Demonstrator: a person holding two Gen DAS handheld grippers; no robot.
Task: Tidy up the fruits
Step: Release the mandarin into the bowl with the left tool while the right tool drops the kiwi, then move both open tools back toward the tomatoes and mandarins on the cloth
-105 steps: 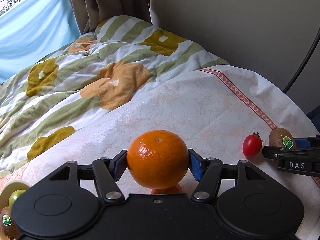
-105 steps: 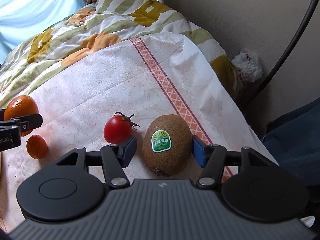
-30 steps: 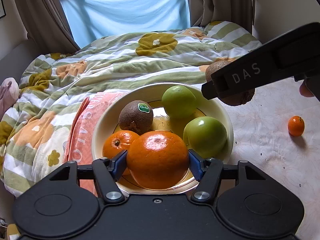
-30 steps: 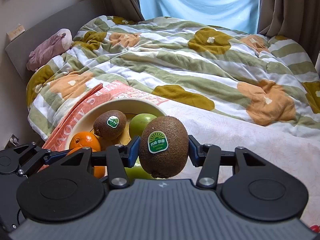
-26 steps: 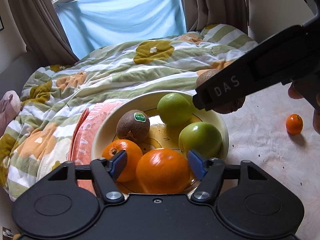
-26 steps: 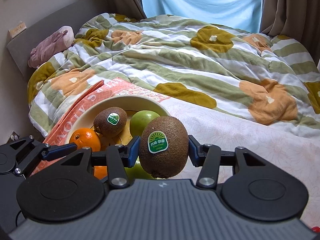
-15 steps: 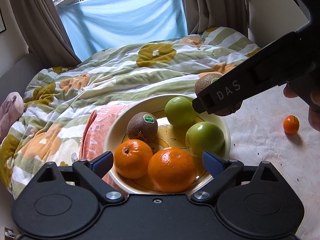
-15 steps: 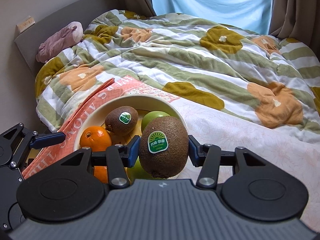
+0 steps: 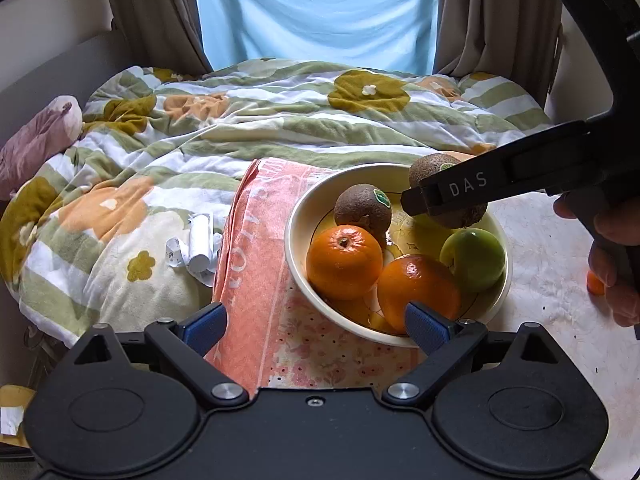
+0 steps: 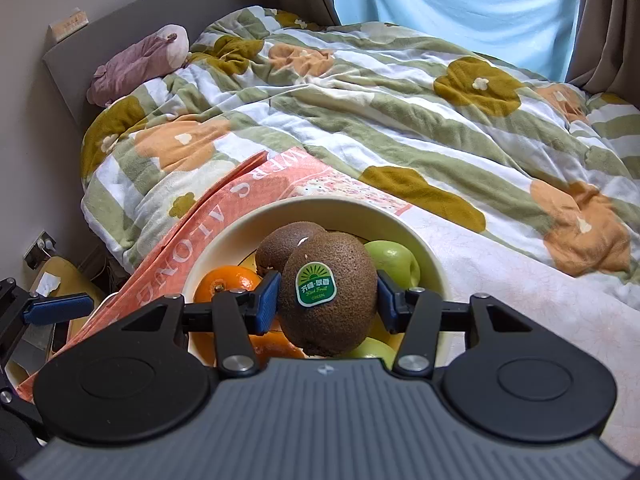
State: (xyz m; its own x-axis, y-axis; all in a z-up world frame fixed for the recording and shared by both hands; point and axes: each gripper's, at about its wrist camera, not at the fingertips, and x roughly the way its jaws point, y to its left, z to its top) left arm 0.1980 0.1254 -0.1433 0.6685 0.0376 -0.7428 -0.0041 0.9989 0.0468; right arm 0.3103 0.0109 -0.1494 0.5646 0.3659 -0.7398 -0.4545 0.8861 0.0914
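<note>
- Left gripper (image 9: 312, 326): fingers now spread and empty; the large orange (image 9: 418, 290) it carried a second ago lies released in the bowl (image 9: 294, 240); glossy, dimpled, round.
- Right gripper (image 10: 326, 300): fingers clenched on fuzzy, oval kiwi (image 10: 328, 300), stickered; hovering over bowl, not yet placed.
- Bowl: cream, smooth; on salmon cloth (image 9: 248, 264), bed.

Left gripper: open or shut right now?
Open. The left gripper has its blue pads spread wide with nothing between them; the big orange lies in the bowl, only partly behind one pad.
</note>
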